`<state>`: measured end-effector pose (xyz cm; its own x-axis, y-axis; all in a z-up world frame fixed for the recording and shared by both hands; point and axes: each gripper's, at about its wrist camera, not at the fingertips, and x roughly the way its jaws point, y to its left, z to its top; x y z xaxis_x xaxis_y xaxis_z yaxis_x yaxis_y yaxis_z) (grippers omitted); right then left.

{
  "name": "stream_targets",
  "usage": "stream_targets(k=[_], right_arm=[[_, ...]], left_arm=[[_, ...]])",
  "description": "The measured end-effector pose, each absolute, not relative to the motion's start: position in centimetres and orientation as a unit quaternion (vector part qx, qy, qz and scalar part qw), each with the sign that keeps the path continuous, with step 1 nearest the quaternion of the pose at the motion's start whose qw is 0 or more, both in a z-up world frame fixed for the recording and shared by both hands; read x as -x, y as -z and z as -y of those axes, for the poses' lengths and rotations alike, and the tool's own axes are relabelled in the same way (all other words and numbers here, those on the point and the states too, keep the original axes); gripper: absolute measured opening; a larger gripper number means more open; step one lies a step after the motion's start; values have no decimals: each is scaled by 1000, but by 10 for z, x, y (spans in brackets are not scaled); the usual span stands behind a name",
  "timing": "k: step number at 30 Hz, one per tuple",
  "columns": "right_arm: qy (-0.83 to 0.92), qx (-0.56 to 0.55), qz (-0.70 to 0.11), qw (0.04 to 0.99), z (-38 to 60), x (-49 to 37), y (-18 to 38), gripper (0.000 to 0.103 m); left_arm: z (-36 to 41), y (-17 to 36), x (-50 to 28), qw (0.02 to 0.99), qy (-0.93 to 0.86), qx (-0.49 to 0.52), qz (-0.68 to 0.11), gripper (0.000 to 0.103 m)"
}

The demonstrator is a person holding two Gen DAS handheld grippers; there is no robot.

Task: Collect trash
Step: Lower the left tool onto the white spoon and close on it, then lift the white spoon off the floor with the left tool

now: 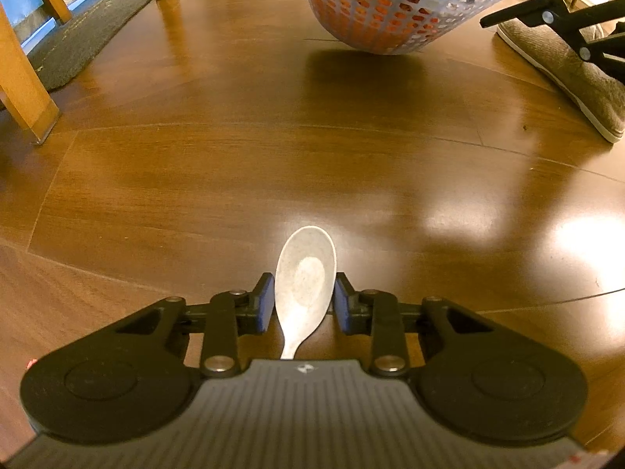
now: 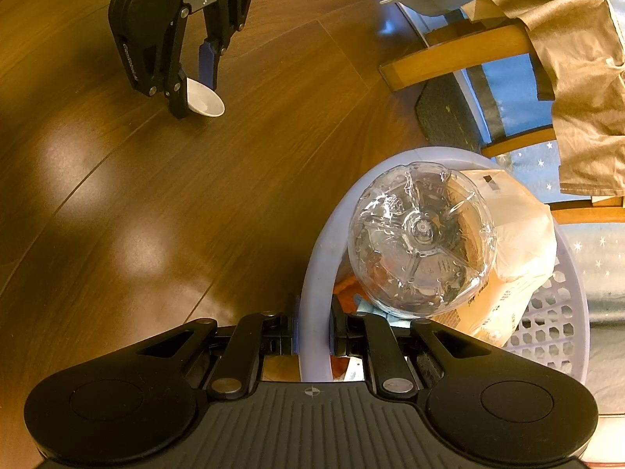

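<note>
A pale grey plastic spoon [image 1: 306, 277] sits bowl-forward between the blue pads [image 1: 265, 303] of my left gripper [image 1: 304, 297], which is shut on it just above the wooden floor. The right wrist view shows the same spoon [image 2: 206, 102] in the left gripper [image 2: 195, 78] at the upper left. My right gripper [image 2: 314, 328] is shut on the rim of a lavender mesh basket [image 2: 554, 312]. The basket holds a clear plastic bottle [image 2: 422, 238], a white plastic bag [image 2: 523, 234] and other scraps. In the left wrist view the basket [image 1: 390, 11] hangs tilted ahead.
Wooden chair legs [image 1: 23, 90] and a dark mat [image 1: 97, 27] lie to the left. A person's grey shoe [image 1: 566, 70] is at the right. A chair draped with tan cloth [image 2: 578, 58] stands beyond the basket. Bare wooden floor [image 1: 273, 148] lies between spoon and basket.
</note>
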<state>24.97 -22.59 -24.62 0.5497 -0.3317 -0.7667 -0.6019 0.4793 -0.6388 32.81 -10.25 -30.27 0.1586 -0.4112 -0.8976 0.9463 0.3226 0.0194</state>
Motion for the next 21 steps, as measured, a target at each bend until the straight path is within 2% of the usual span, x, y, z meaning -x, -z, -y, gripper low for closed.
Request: stream_targets(k=[21], right_arm=[[-90,497,-466,726,225,-253,246,10]], left_arm=[[100,265,-329,720,471,-286,-422,26]])
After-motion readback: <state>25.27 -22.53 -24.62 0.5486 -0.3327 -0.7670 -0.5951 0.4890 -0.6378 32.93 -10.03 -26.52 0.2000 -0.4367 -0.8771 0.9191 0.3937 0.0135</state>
